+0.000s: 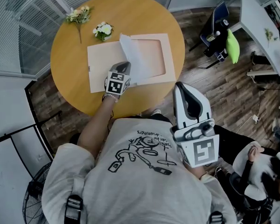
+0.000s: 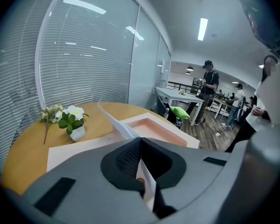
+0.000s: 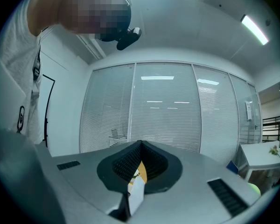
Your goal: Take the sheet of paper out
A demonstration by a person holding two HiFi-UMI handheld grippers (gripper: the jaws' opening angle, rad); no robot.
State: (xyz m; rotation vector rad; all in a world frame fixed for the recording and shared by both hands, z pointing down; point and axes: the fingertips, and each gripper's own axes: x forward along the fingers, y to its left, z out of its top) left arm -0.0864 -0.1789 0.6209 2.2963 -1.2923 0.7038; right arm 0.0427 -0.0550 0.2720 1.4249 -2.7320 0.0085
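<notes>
Where raised off the shallow pink box at mid tabletop, found sheet of paper clamped by its near edge in left claw. Noted right claw closed, empty, held near right, off the tabletop.

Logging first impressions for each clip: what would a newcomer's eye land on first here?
The left gripper, shut on a white sheet of paper, holds it curling up from a shallow pink-lined tray in the middle of the round wooden table. Beyond it lie a flower sprig and a small pot of white flowers. The right gripper hangs shut and empty near the person's chest.
</notes>
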